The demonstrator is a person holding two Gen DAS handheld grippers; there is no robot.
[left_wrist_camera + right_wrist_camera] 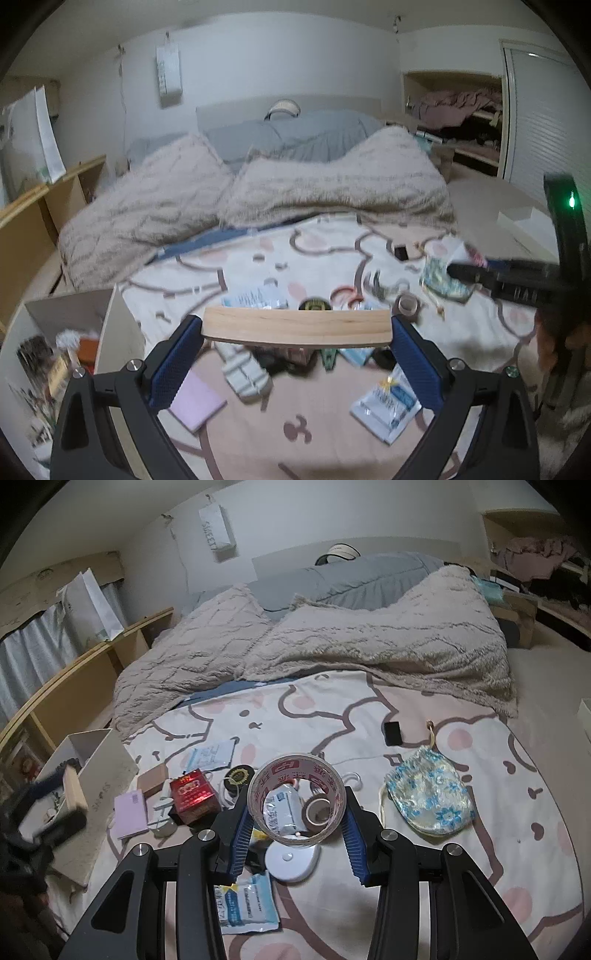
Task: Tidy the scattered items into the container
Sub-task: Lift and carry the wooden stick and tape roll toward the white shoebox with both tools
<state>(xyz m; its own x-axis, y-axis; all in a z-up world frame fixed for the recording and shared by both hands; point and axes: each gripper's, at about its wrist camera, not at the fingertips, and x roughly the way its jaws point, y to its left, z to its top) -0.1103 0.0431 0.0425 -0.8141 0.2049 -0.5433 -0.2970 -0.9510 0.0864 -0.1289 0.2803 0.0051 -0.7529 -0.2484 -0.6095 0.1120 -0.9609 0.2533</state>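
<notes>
Two tools pinching: left [297, 326] apparently a wooden block [297, 326], right [297, 806] a tape roll [295, 775].

"SWEET" on wall pouch [218, 530] (hanging)

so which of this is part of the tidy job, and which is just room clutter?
Job:
- wooden block in left gripper
- clear printed tape roll in right gripper
- open white box
- blue floral pouch
- red packet
- pink notepad

Lying about:
- beige fluffy blanket
- grey pillows

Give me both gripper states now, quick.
Left gripper: shut on the wooden block.
Right gripper: shut on the tape roll.
</notes>
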